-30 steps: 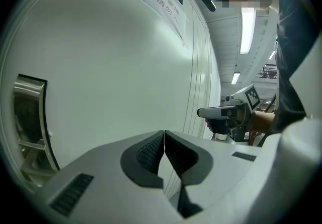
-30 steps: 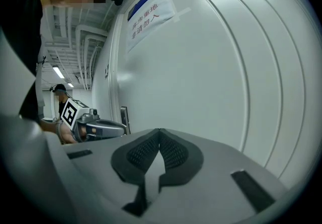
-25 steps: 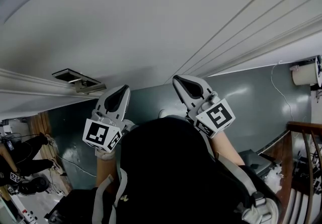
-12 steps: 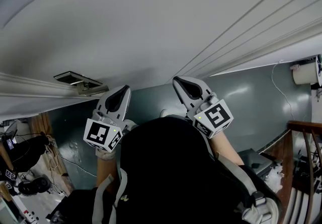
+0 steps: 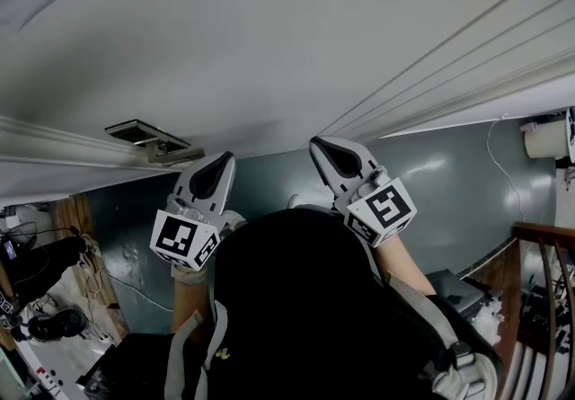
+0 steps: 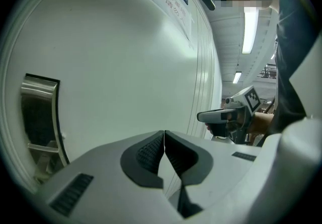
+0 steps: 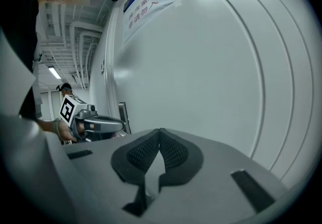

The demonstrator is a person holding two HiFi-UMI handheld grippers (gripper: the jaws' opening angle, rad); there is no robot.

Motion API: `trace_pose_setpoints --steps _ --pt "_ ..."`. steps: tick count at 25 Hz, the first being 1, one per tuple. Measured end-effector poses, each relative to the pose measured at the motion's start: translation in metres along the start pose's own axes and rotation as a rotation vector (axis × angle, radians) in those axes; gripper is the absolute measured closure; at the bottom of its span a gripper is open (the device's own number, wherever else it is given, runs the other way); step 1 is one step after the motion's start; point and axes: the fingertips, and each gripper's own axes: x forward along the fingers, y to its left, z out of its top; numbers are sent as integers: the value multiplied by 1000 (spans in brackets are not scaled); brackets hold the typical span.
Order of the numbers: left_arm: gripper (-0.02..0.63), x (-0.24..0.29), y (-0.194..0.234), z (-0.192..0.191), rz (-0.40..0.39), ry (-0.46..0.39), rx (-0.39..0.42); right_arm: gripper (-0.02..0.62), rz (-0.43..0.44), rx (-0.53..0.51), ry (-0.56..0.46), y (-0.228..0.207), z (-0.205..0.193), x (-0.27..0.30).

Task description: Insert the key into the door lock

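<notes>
Close before the white door (image 5: 269, 48) we hold both pairs of tongs at chest height, side by side and well apart, tips aimed at the panel. The left tongs (image 5: 222, 161) are pressed together, ribbed pads meeting along one seam with nothing between them. The right tongs (image 5: 320, 148) are together in the same way and just as empty. We judge this a carried, resting pose. With the arms tucked against our dark top (image 5: 296, 299), the tips stand clear of the door and touch nothing.

No view shows the key, neither in the tongs, on the door, nor on the grey floor (image 5: 449, 173) below. What we take for the lock plate (image 5: 148, 139) is a recessed metal fitting in the door, off to the left and beyond the left tongs. In the left gripper view it sits at the far left edge, so those tongs do not point at it. We see it too obliquely to tell whether anything sits in it.

Empty tongs and a lock off to one side would suit a moment with the key yet to be fetched. They would equally suit one with the key already lodged and the tongs drawn away, and these views do not settle which. A printed notice (image 7: 146, 1) hangs higher on the door.
</notes>
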Motion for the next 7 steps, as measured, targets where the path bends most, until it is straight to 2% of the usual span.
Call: trace_pose_setpoints --steps 7 --pt "595 -14 12 -9 16 4 -8 580 13 -1 9 13 -5 12"
